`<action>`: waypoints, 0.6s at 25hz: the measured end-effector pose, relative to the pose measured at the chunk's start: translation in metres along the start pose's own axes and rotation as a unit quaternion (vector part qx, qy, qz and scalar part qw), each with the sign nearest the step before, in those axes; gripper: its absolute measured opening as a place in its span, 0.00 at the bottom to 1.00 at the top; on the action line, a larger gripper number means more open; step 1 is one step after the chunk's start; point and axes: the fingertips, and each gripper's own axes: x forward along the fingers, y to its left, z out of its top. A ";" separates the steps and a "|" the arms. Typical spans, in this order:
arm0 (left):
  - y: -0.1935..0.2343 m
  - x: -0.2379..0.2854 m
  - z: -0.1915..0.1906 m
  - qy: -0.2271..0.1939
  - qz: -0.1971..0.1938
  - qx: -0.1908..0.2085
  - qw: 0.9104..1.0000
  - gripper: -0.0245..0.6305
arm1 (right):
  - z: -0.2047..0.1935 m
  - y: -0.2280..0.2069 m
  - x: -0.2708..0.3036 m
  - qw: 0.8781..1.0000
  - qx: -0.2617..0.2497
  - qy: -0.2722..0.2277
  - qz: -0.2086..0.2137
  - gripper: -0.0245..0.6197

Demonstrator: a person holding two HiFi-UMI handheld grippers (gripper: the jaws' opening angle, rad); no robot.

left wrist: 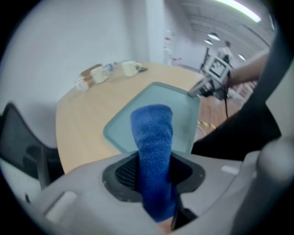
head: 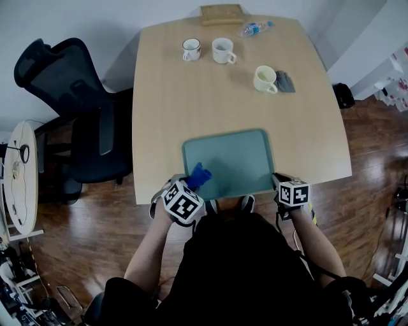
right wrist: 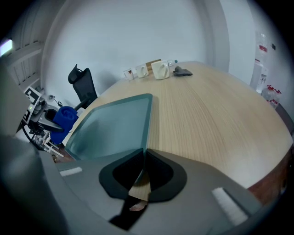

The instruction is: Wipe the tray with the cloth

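Observation:
A teal tray lies at the table's near edge, right in front of me. My left gripper is shut on a folded blue cloth, which it holds over the tray's near left corner. In the left gripper view the cloth stands up between the jaws of that gripper, above the tray. My right gripper is shut on the tray's near right rim. The right gripper view shows the jaws of that gripper closed on the tray's edge.
At the table's far side stand three mugs, a grey object, a water bottle and a wooden board. A black office chair stands left of the table.

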 end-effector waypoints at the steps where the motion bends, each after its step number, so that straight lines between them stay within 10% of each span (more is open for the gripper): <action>1: 0.014 -0.006 -0.007 -0.015 -0.002 -0.077 0.997 0.26 | 0.000 0.000 0.000 1.000 0.001 -0.002 -0.002 0.08; 6: 0.072 -0.018 -0.064 -0.057 -0.008 -0.382 0.923 0.26 | 0.000 -0.001 0.001 1.000 0.008 -0.008 -0.011 0.08; 11: 0.088 -0.001 -0.106 -0.013 0.012 -0.437 0.899 0.29 | -0.001 -0.001 0.002 1.000 0.017 -0.003 -0.022 0.08; 15: 0.099 -0.015 -0.091 -0.071 0.040 -0.453 0.888 0.37 | 0.002 -0.002 -0.006 0.999 0.030 -0.014 -0.036 0.08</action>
